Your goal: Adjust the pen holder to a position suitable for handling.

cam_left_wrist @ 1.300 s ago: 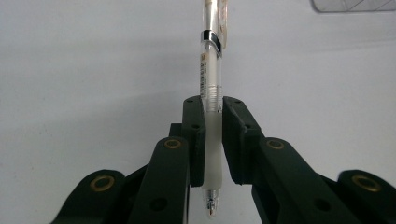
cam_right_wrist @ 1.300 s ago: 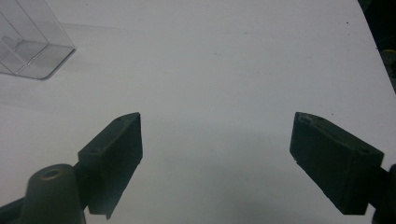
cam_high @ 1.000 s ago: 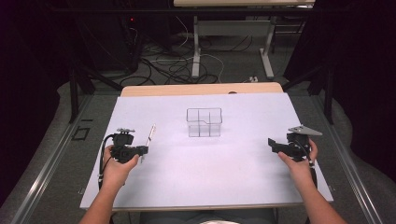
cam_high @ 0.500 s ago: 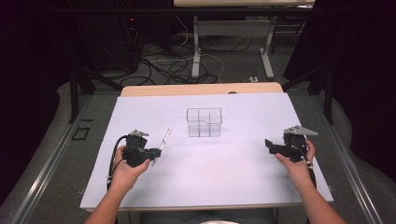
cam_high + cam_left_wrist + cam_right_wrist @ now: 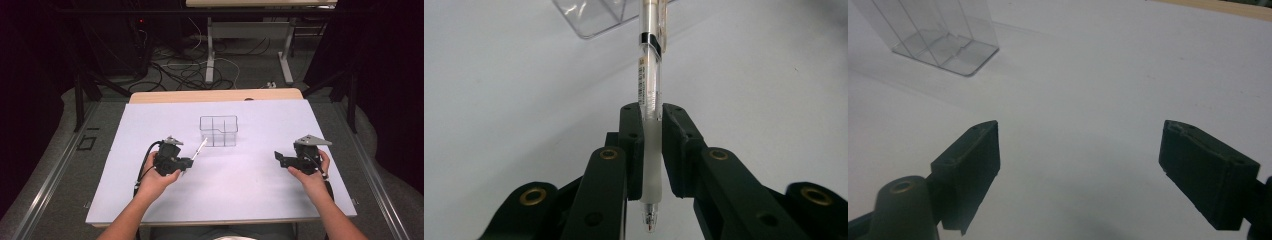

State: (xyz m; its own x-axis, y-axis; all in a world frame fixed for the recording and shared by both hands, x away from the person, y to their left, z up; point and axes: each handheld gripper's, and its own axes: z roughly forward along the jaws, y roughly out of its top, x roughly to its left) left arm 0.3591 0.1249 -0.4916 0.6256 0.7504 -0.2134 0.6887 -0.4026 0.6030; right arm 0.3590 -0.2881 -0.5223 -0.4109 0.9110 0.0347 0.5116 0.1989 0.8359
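Observation:
A clear plastic pen point(image 5: 650, 80) with a white rubber grip is clamped between the jaws of my left gripper point(image 5: 652, 150), tip toward the camera. From above, the left gripper point(image 5: 186, 162) holds the pen point(image 5: 200, 148) slanting up toward the clear compartmented box point(image 5: 219, 130) at the table's middle. That box's corner point(image 5: 591, 17) lies just past the pen's far end. My right gripper point(image 5: 280, 158) hovers at the right of the table, jaws wide apart with nothing between them point(image 5: 1080, 170); the box point(image 5: 933, 35) sits off to its upper left.
A white sheet point(image 5: 250, 200) covers the table, with a wooden edge point(image 5: 215, 95) showing at the back. Beyond it are desk legs and cables on the floor point(image 5: 200, 65).
My left gripper has carried the pen to the right, closer to the clear box. The right gripper has drifted slightly leftward.

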